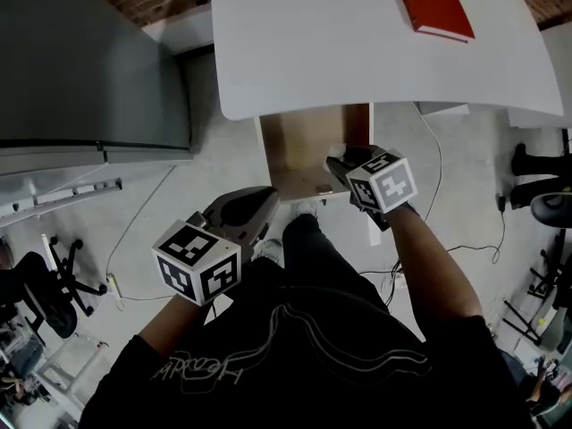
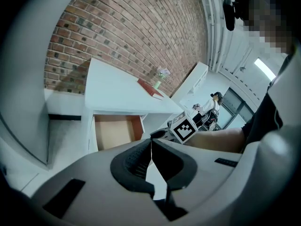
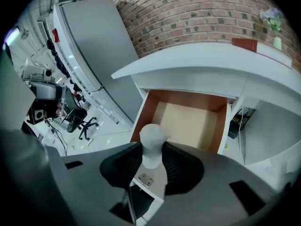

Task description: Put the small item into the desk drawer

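The desk drawer (image 1: 308,157) stands pulled out from under the white desk (image 1: 357,43), its pale wooden bottom (image 3: 188,121) bare. My right gripper (image 3: 151,160) is shut on a small white bulb-shaped item (image 3: 152,142) and holds it just over the drawer's near front edge. In the head view that right gripper (image 1: 344,170) sits at the drawer's front right corner. My left gripper (image 2: 150,160) is shut with nothing in it, held low beside my knee, left of the drawer, and appears there as the left gripper (image 1: 234,214).
A red book (image 1: 431,3) lies on the desk top at the far right. A grey cabinet (image 1: 89,61) stands left of the desk. Cables (image 1: 438,195) trail on the floor to the right, office chairs (image 1: 45,289) at the far left.
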Demonstrator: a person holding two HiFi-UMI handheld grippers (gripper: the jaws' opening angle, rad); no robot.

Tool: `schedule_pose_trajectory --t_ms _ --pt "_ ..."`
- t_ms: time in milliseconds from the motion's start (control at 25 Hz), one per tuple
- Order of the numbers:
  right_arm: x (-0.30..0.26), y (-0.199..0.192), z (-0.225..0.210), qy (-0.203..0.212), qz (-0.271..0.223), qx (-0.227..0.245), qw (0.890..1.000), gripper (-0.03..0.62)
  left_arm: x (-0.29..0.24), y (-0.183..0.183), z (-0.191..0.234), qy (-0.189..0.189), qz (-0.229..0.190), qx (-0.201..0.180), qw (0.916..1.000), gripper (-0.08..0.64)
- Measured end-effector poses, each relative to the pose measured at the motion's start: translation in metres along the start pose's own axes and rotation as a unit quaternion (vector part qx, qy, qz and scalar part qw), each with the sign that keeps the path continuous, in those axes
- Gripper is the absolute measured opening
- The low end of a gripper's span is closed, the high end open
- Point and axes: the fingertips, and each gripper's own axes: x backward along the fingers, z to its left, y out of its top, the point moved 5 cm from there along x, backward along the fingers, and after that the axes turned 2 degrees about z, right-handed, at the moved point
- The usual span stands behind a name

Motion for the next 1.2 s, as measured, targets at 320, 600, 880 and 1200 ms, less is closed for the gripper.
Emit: schedule_pose_trajectory --t_ms 320,600,880,1200 --pt "-0.069 -0.015 -0.022 0.015 0.058 0.012 0.998 0.138 -0.014 -0.024 0.046 0.026 0.018 0.05 0.9982 0.023" --pt "-0.122 -0.043 -0.047 0.032 0.125 0.004 0.992 0.14 -0.024 -0.041 0.066 0.04 0.02 0.073 0.9963 0.023" --pt "-0.16 -0.055 -0.058 0.04 0.17 -0.004 0.985 0.14 -0.032 -0.06 0.081 0.047 0.032 0.089 0.9944 0.023" --pt "-0.192 -0.07 -0.068 0.042 0.209 -0.01 0.977 0.141 -0.032 -0.072 0.099 0.057 0.032 0.101 0.9927 0.023"
